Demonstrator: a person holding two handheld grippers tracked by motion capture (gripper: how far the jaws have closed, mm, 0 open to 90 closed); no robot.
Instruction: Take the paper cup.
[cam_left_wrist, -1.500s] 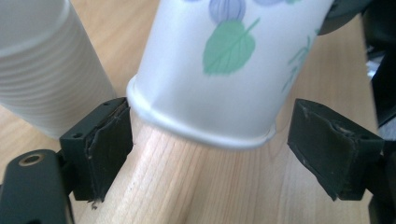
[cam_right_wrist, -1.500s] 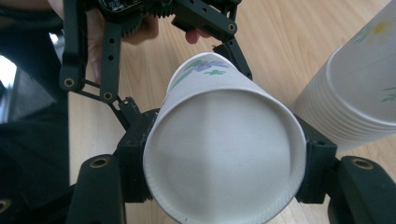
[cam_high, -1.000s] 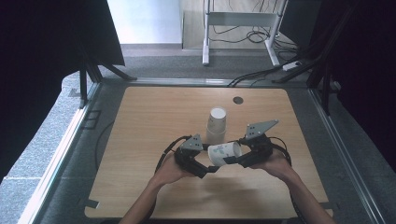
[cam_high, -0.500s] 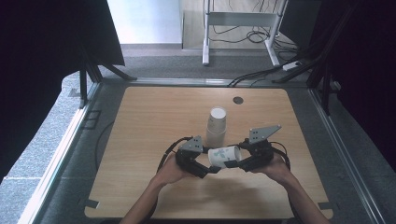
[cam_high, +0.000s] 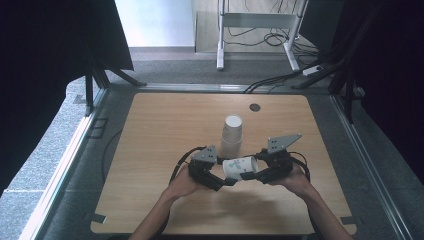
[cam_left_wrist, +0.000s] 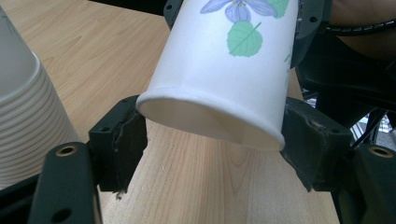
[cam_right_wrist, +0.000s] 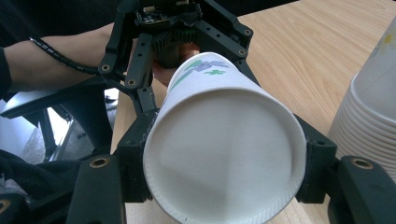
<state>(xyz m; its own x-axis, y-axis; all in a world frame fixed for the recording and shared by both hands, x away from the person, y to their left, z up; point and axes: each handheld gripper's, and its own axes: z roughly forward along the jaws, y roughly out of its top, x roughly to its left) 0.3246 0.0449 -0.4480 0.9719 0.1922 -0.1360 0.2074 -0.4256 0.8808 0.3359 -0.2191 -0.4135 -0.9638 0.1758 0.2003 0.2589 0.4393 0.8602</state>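
A white paper cup (cam_high: 240, 168) with a flower and leaf print lies on its side in the air just above the wooden table (cam_high: 160, 135), between my two grippers. My left gripper (cam_high: 223, 176) is shut on its base end; in the left gripper view the jaws press both sides of the cup (cam_left_wrist: 219, 79). My right gripper (cam_high: 257, 172) is shut on the mouth end, and the cup's open mouth (cam_right_wrist: 224, 154) faces the right gripper view. An upside-down stack of paper cups (cam_high: 232, 135) stands just behind the grippers.
The stack of cups (cam_left_wrist: 23, 116) (cam_right_wrist: 373, 116) is close beside the held cup. A small dark round disc (cam_high: 255, 107) sits near the table's far edge. Black curtains flank the table; a white frame (cam_high: 260, 20) and cables lie on the floor beyond.
Both grippers and the cup drifted slightly toward the person's side, then held still. Both stayed shut on the cup.
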